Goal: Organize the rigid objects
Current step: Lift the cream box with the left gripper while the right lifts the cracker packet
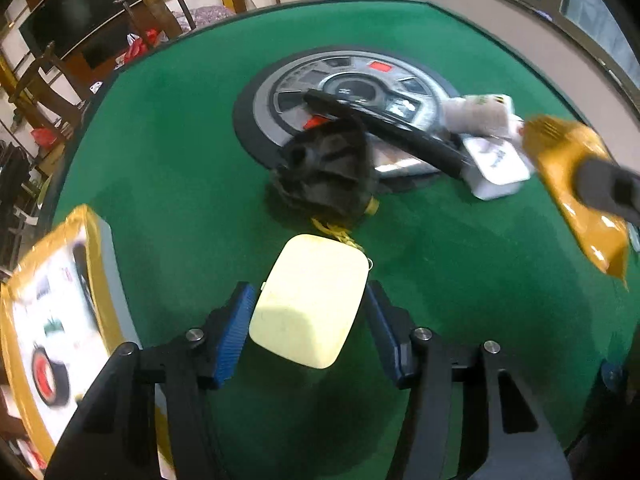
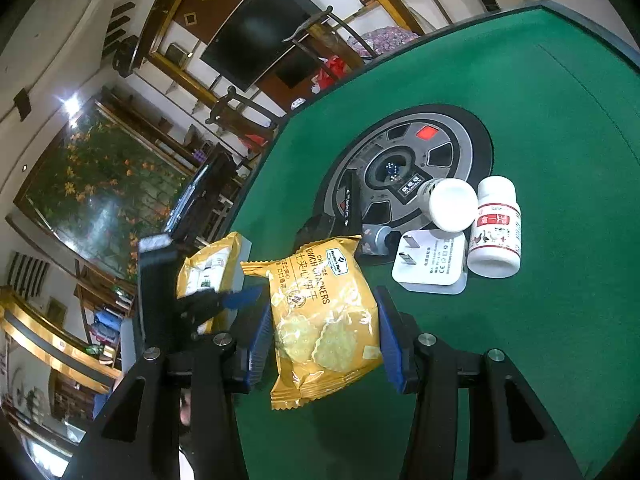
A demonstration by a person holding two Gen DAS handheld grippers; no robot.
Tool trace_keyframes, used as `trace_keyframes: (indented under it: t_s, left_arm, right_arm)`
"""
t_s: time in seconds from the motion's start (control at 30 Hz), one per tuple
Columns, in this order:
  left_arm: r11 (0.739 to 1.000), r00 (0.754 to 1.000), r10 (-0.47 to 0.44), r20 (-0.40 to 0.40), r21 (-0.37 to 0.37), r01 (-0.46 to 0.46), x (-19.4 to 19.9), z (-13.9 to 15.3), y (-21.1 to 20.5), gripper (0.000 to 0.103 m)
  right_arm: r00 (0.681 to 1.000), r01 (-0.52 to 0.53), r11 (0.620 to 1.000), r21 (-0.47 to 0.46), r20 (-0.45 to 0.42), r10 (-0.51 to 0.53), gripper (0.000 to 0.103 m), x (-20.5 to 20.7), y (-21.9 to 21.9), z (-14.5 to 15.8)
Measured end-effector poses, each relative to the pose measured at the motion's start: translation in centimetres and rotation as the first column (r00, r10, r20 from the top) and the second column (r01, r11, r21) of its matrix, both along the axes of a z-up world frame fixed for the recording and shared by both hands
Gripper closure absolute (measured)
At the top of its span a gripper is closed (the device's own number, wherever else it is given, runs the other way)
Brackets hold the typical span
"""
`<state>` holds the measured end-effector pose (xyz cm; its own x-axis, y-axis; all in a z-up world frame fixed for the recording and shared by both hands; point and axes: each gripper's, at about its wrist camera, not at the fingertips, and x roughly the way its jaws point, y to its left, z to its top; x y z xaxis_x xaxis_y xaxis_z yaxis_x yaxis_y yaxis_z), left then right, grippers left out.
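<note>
The left hand-held gripper [image 1: 306,316] straddles a pale yellow rounded plastic case [image 1: 310,300] at lower centre on the green bench [image 1: 180,160], pads apart; right hand-held gripper [image 2: 320,332] clamps a yellow cracker packet [image 2: 324,320]; closing likely comes next

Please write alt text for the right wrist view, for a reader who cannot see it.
The right gripper holds a yellow cracker packet above a green table. Beyond it sit a white plug adapter, an upright white bottle, and another white bottle on its side.
</note>
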<state>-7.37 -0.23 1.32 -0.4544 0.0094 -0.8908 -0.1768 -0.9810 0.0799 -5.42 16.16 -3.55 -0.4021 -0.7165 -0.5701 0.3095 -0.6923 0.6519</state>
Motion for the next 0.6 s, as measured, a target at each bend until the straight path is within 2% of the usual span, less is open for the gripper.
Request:
trace_keyframes:
  t_s: [0.13, 0.27, 0.37, 0.47, 0.5, 0.53, 0.6]
  left_arm:
    - [0.998, 0.998, 0.049, -0.026, 0.040, -0.048, 3.5, 0.2, 1.0, 0.049]
    - [0.994, 0.992, 0.104, -0.065, 0.022, -0.103, 6.3, 0.1, 1.8, 0.049]
    - [0.994, 0.991, 0.108, -0.079, -0.001, -0.109, 6.3, -0.1, 2.1, 0.048]
    - [0.993, 0.990, 0.119, -0.075, 0.025, -0.117, 5.7, -0.3, 1.7, 0.045]
    - [0.994, 0.991, 0.105, -0.082, 0.035, -0.102, 5.7, -0.3, 1.6, 0.046]
    - [0.994, 0.992, 0.099, -0.083, 0.051, -0.095, 5.7, -0.3, 1.5, 0.052]
    - [0.994, 0.989, 0.103, -0.104, 0.055, -0.098, 6.2, -0.2, 1.5, 0.052]
  right_arm:
    - [1.000, 0.006, 1.000, 0.011, 0.003, -0.006, 0.060, 0.0, 0.0, 0.0]
    - [1.000, -0.004, 1.000, 0.026, 0.004, 0.004, 0.060, 0.0, -0.3, 0.0]
    - [1.000, -0.016, 0.999, 0.045, -0.001, 0.016, 0.060, 0.1, -0.9, -0.2]
    - [1.000, -0.020, 0.998, 0.063, 0.000, 0.020, 0.060, 0.2, -1.2, -0.5]
    - [1.000, -0.016, 0.997, 0.071, 0.001, 0.016, 0.060, 0.2, -1.2, -0.5]
    - [1.000, -0.013, 0.997, 0.075, 0.003, 0.013, 0.060, 0.1, -1.2, -0.6]
    - [1.000, -0.008, 0.997, 0.078, 0.007, 0.007, 0.060, 0.0, -1.1, -0.8]
